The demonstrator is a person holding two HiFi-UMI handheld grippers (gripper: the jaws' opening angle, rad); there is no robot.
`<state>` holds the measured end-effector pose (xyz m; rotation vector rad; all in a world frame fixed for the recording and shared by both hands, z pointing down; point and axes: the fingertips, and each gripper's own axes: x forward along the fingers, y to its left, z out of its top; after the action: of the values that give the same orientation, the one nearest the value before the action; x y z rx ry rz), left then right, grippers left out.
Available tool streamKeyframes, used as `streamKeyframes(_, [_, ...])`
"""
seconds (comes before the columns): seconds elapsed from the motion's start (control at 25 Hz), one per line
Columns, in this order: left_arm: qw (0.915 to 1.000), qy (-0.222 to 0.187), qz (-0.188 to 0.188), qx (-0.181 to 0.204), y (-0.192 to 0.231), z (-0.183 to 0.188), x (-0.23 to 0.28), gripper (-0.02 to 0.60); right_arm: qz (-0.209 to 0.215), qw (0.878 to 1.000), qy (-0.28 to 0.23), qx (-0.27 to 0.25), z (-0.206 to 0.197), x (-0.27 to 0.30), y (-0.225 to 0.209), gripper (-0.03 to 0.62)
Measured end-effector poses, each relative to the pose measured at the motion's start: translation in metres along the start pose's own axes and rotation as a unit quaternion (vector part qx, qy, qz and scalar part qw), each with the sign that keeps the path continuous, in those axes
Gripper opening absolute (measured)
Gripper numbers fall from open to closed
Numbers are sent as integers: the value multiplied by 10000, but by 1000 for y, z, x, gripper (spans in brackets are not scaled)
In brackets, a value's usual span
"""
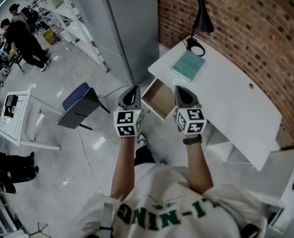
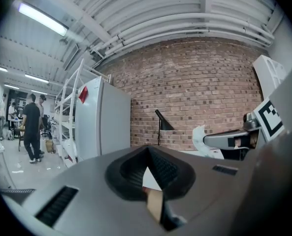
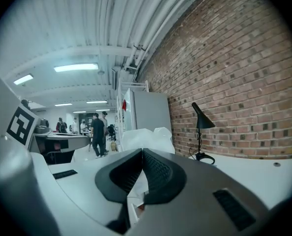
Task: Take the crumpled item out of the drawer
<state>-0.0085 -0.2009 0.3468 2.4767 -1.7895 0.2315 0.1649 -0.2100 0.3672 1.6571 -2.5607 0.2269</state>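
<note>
In the head view both grippers are raised side by side close to the camera, above the open drawer (image 1: 159, 100) of the white desk (image 1: 231, 98). The drawer's brown inside looks bare. My right gripper (image 3: 142, 154) is shut on a crumpled white item (image 3: 146, 137), which sticks out past its tips. In the left gripper view the same item (image 2: 204, 140) shows at the right gripper's tip. In the head view the right gripper (image 1: 181, 89) hides it. My left gripper (image 2: 148, 151) (image 1: 132, 90) is shut, with nothing between its jaws.
A black lamp (image 1: 202, 14) and a teal book (image 1: 188, 66) stand on the desk by the brick wall. A tall grey cabinet (image 1: 127, 29) is left of the desk. A blue chair (image 1: 80, 103) stands on the floor at the left. People (image 1: 25, 41) are far off.
</note>
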Motion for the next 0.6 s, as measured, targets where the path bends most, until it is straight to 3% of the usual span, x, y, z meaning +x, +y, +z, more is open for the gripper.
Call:
streamKeyframes(0.2, [9999, -165, -7, 36, -9, 11, -8, -5, 18, 9994, -282, -201, 22, -12, 3, 8])
streamKeyframes(0.36, [9998, -72, -38, -176, -14, 8, -22, -5, 21, 9994, -302, -177, 22, -27, 11, 6])
streamKeyframes(0.6, [9999, -46, -42, -119, -17, 11, -30, -5, -57, 9990, -410, -176, 29, -35, 17, 6])
